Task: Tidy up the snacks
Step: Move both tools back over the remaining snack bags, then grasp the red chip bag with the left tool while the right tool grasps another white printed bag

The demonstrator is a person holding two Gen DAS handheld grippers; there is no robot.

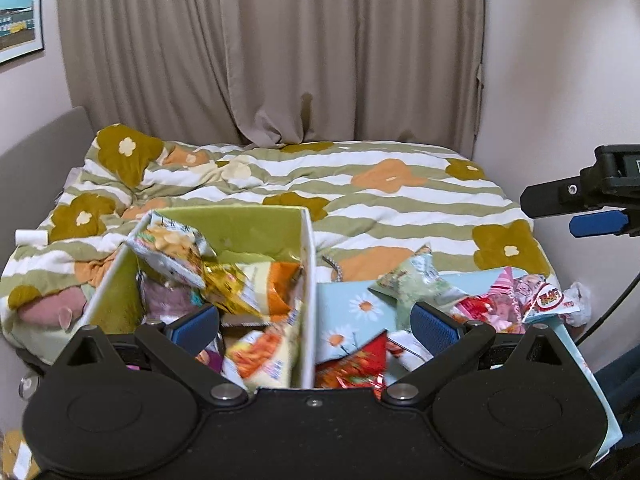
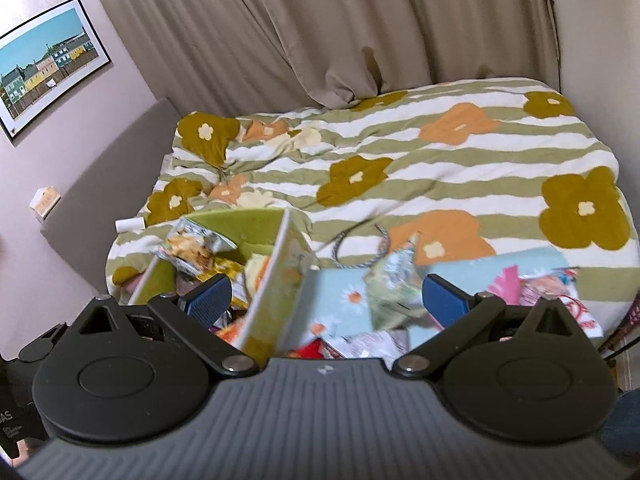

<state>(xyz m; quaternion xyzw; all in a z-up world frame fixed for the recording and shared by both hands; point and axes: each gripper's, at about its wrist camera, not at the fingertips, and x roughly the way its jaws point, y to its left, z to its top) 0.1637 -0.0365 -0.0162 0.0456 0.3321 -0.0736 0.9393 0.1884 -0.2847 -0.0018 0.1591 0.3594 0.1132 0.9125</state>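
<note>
A green box (image 1: 244, 224) with white walls stands on the bed and holds several snack packets (image 1: 172, 252). It also shows in the right wrist view (image 2: 236, 228). Beside it on the right lies a light blue daisy-print bag (image 1: 352, 304) with loose snack packets (image 1: 416, 284) and pink and red packets (image 1: 516, 300) on it. The bag also shows in the right wrist view (image 2: 460, 272). My left gripper (image 1: 314, 326) is open and empty above the box's right wall. My right gripper (image 2: 326, 298) is open and empty above the box wall and bag; it also shows in the left wrist view (image 1: 580, 208) at the right edge.
The bed is covered by a striped flower quilt (image 1: 380, 200). A curtain (image 1: 272, 52) hangs behind it. A grey headboard (image 2: 120, 152) and a framed picture (image 2: 48, 60) are on the left wall. A cord loop (image 2: 360, 248) lies on the quilt.
</note>
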